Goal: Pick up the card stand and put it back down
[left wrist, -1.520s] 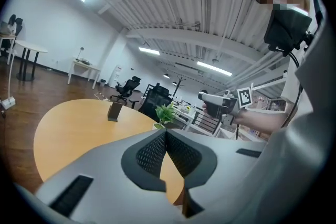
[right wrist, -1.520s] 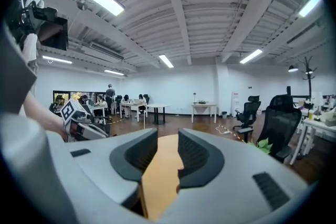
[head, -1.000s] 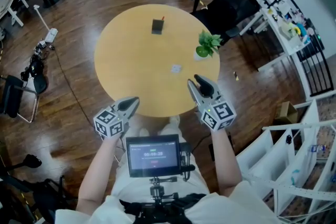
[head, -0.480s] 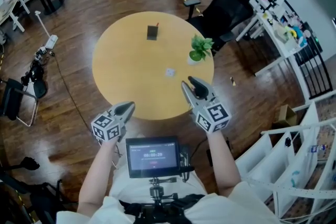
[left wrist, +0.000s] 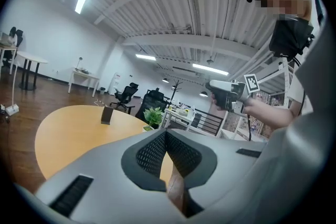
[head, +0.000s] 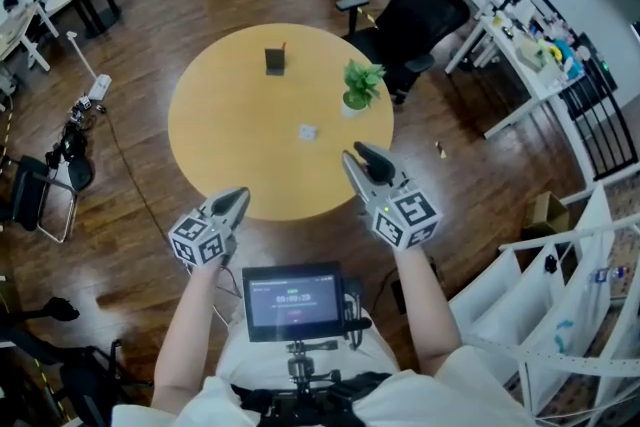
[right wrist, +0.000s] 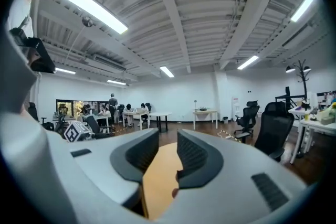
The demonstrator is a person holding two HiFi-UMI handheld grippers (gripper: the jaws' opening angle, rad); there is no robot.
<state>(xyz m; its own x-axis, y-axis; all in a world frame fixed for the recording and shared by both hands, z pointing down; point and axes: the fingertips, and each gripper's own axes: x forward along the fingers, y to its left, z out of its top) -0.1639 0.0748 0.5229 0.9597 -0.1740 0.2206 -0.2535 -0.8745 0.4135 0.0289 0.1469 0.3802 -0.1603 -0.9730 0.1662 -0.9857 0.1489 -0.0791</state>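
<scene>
Both arms are coming up and forward now, and you're still only at the near rim of the round yellow wooden surface point(head: 230, 150). Your left tongs point(head: 238, 198) are pinched together at the tips with nothing in them, hanging just off the near edge. Your right tongs point(head: 357, 155) sit a touch further in, over the edge, and their jaws have just been narrowing; there's still a clear gap and only bare wood shows through it.

The small dark upright card stand point(head: 274, 61) hasn't budged: it stands on the far side of the surface, well apart from both tongs, with the green potted plant point(head: 358, 87) off to its right and a small white slip point(head: 307, 131) lying between you and it.

So the lift hasn't begun; this looks like the approach. That narrowing on the right seems early to me, since you'll likely want those jaws wider again before they reach the stand. Steer left of the plant as you go in, or its leaves could catch the right tongs
</scene>
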